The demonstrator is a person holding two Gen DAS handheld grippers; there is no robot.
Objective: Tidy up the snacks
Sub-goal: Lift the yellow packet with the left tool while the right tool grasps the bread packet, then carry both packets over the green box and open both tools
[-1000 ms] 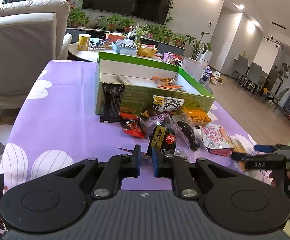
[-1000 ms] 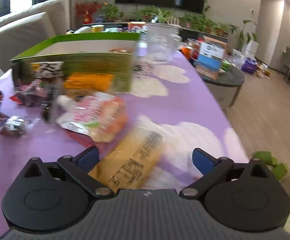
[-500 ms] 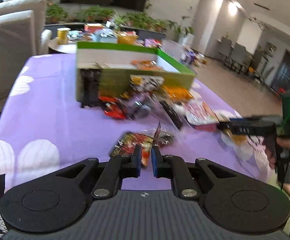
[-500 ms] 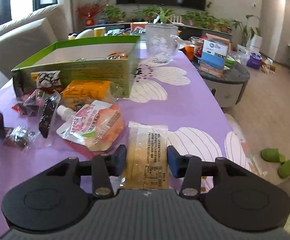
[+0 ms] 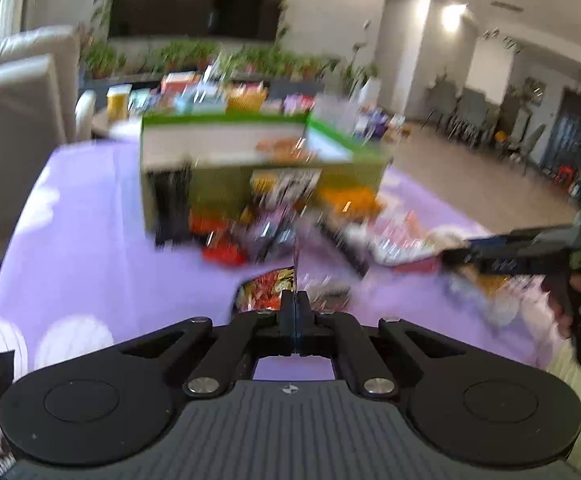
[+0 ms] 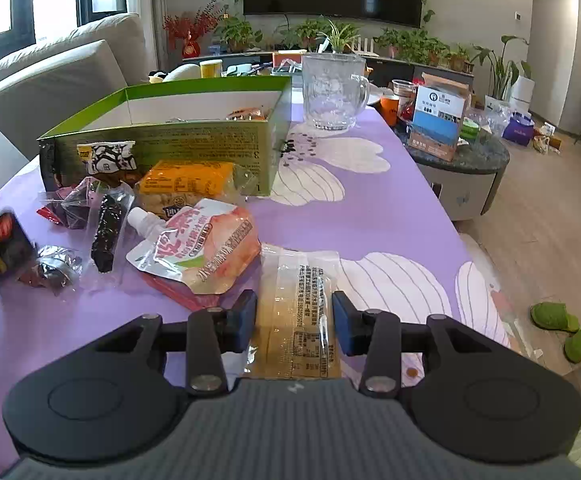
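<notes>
My left gripper [image 5: 295,300] is shut on the thin edge of a dark snack packet with red print [image 5: 266,287], held above the purple tablecloth; this view is blurred. My right gripper [image 6: 294,312] has closed on a clear yellow-brown packet [image 6: 296,312] lying on the cloth, blue pads against both its sides. The green open box [image 6: 194,144] stands behind the snack pile and shows in the left wrist view [image 5: 226,184] too. A pink pouch with a white spout [image 6: 202,248] lies just left of my right gripper.
Loose snacks lie before the box: an orange pack [image 6: 186,184], a black-and-white packet [image 6: 108,158], a dark bar in clear wrap [image 6: 106,228]. A glass mug [image 6: 332,94] stands right of the box. The table edge [image 6: 462,240] drops off at right. A sofa [image 6: 58,76] stands left.
My left gripper has shut fully on the dark packet and lifted it while swinging. My right gripper went from wide open to closed around the yellow-brown packet.
</notes>
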